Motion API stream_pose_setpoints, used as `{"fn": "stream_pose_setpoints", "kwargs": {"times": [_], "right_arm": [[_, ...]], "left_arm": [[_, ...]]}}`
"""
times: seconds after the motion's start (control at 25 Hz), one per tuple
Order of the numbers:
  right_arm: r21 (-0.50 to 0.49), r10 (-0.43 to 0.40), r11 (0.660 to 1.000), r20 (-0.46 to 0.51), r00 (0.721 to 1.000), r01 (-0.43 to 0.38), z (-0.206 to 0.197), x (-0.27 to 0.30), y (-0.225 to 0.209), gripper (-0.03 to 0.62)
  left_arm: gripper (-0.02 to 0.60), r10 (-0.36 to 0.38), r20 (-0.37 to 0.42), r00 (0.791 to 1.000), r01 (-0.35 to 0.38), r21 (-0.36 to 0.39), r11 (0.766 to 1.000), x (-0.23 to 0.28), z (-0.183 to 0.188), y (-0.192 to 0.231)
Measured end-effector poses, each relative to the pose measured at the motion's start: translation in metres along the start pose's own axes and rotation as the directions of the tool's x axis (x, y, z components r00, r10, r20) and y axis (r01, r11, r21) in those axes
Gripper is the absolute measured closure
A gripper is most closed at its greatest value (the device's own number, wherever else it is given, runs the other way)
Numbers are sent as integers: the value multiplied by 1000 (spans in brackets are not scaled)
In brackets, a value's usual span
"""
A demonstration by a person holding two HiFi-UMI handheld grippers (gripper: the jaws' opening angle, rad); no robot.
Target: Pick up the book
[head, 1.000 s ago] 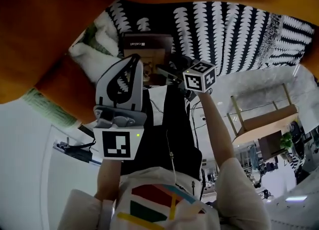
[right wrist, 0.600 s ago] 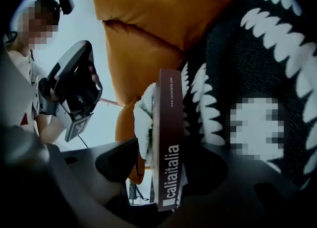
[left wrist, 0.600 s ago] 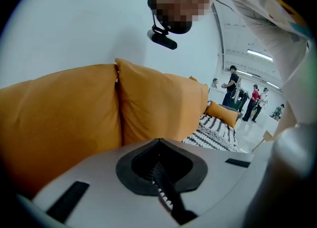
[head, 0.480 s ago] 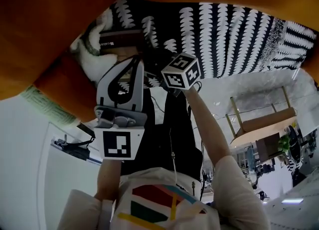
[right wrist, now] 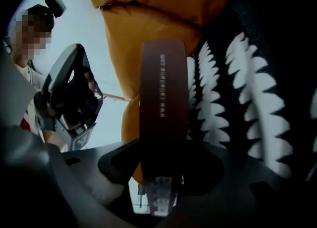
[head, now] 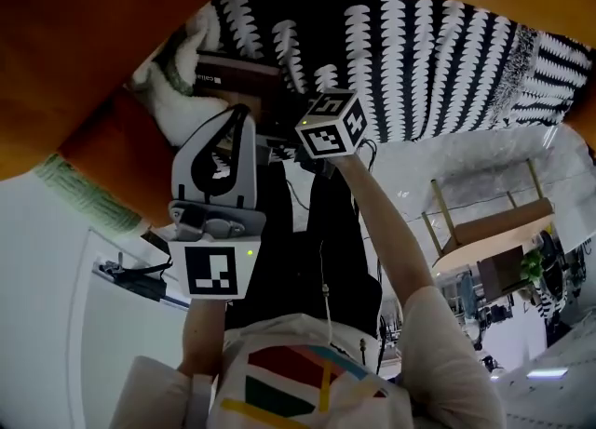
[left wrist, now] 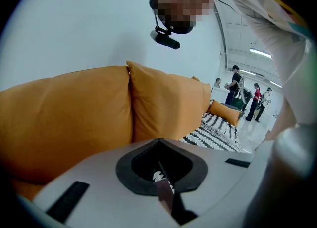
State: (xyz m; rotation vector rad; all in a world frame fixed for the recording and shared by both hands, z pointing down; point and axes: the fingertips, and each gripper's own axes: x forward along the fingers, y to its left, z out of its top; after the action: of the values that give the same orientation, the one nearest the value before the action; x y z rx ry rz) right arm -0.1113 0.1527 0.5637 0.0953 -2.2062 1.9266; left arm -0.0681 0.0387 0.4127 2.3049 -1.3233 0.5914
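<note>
Right gripper [right wrist: 161, 192]: jaws clamped on the spine of the brown book [right wrist: 163, 98]. Book up against black-and-white throw [head: 438, 55], next to orange sofa [left wrist: 74, 118]. Left gripper [left wrist: 161, 185]: jaws pressed together, nothing between them, just beside the book in head view.

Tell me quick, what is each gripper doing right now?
Left gripper: closed, holding nothing.
Right gripper: closed on the brown book.
</note>
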Motion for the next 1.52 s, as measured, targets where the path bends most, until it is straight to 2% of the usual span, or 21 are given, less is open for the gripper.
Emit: {"fn": "stream_pose_setpoints", "kwargs": {"times": [0.08,0.16,0.4,0.64,0.76,0.92,1.08,1.2,1.28,1.44,1.52], "right_arm": [[-26,-23,999,58,998,25,16,21,8,386],[-35,-52,998,93,994,56,31,32,12,387],[-47,-126,990,63,990,129,31,18,18,419],[-90,-217,971,60,974,221,43,-5,41,433],[-96,-218,969,102,970,228,47,-26,66,437],[-161,-236,952,160,958,261,60,-60,105,437],[-213,-254,926,255,933,310,77,-92,165,437],[-254,-260,897,355,898,361,96,-119,216,437],[-278,-270,873,409,872,401,97,-138,252,437],[-352,-288,793,502,816,497,100,-175,309,437],[-368,-306,750,545,781,550,102,-194,330,437]], "left_arm": [[575,2,7,1000,-2,8,1000,-3,2,1],[575,4,13,1000,-4,20,1000,-7,6,3],[575,25,44,999,-27,42,999,-21,29,9],[575,25,125,992,-37,94,995,-39,77,8],[575,28,162,986,-49,128,991,-56,102,7],[575,43,248,968,-88,175,981,-76,148,6],[575,80,334,939,-155,205,966,-111,203,8],[575,107,393,913,-217,246,945,-137,241,15],[575,137,418,898,-256,242,936,-157,261,19],[575,172,528,832,-332,225,916,-190,308,22],[575,178,556,812,-348,215,912,-204,325,17]]}}
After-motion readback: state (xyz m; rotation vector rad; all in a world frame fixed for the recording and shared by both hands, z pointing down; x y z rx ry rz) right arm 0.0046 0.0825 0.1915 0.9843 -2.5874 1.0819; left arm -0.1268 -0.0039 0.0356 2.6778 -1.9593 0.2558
